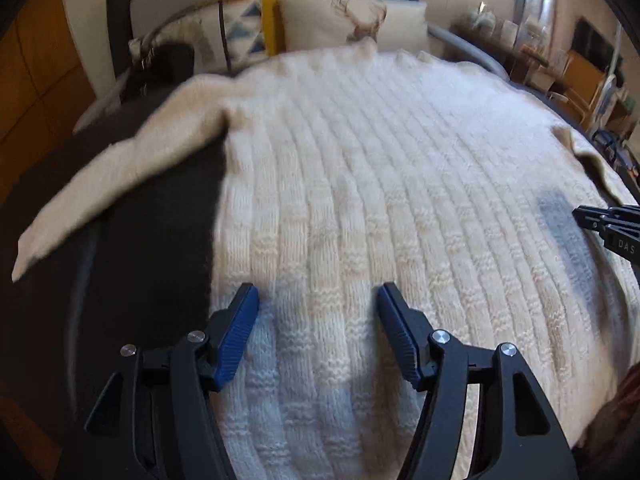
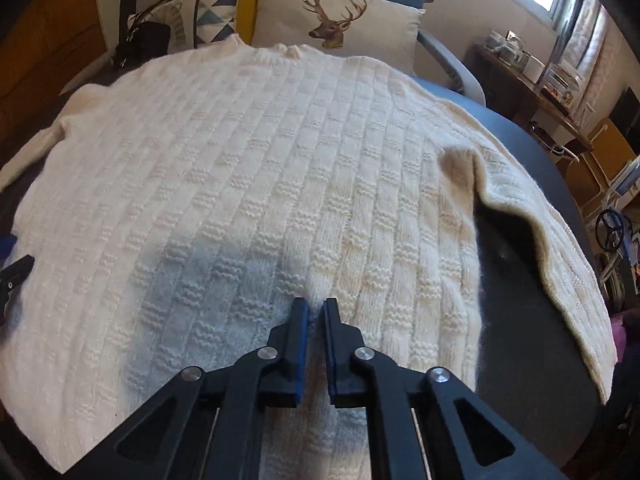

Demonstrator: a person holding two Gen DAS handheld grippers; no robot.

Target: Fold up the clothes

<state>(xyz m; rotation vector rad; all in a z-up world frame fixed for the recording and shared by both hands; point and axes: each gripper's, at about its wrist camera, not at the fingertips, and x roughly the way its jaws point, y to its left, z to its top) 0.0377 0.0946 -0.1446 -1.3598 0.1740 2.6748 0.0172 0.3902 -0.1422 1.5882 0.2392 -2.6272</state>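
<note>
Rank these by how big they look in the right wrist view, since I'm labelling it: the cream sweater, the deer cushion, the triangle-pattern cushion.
1. cream sweater, filling most of the view.
2. deer cushion.
3. triangle-pattern cushion, partly hidden.
The cushions lie farther from the camera, so real sizes stay unsure.
</note>
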